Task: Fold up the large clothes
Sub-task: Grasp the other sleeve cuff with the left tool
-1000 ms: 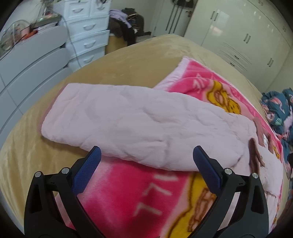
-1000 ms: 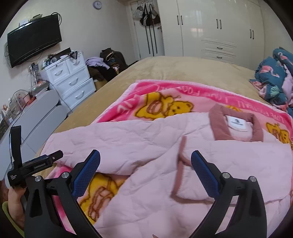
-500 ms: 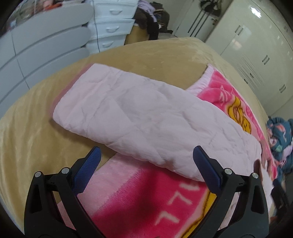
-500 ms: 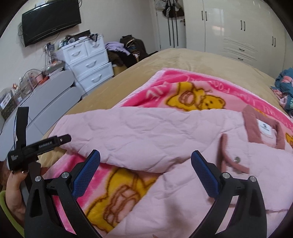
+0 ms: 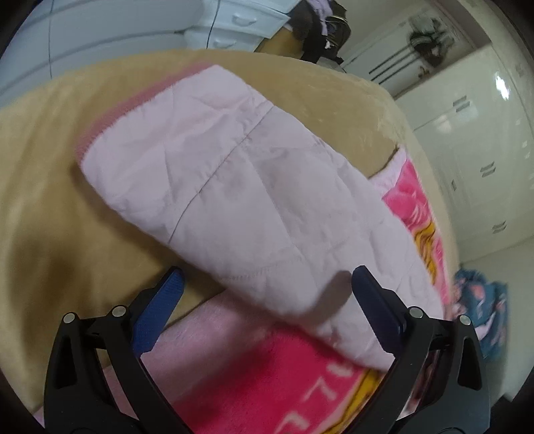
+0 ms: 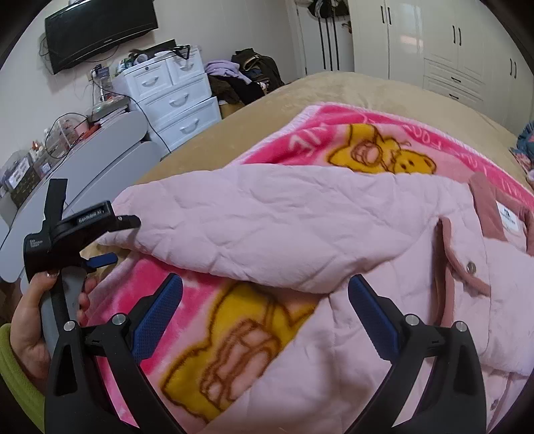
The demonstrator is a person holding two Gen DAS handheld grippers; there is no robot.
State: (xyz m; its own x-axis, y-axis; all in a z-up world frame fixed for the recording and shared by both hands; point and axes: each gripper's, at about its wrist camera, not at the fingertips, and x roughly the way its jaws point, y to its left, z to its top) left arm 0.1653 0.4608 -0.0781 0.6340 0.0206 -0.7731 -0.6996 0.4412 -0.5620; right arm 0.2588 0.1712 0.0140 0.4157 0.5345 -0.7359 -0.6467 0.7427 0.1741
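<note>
2 tools spread, left tool [image 5: 265, 288], right tool [image 6: 265, 293], pink jacket [image 6: 300, 227], white neck label [image 6: 507, 217] unreadable

Quilted matt cloth jacket [image 6: 300, 227], fuzzy fleece blanket [image 6: 333, 140], glossy wardrobe doors [image 6: 434, 43]

Pale pink quilted jacket [image 6: 300, 227], sleeve outstretched, flat on the bed.

A bedroom. A tan bed [image 6: 350, 96] stretches ahead of the jaws. White wardrobes [image 6: 444, 43] line the far wall. To the left stand white drawers [image 6: 173, 96], with a dark television [image 6: 100, 30] mounted above.
</note>
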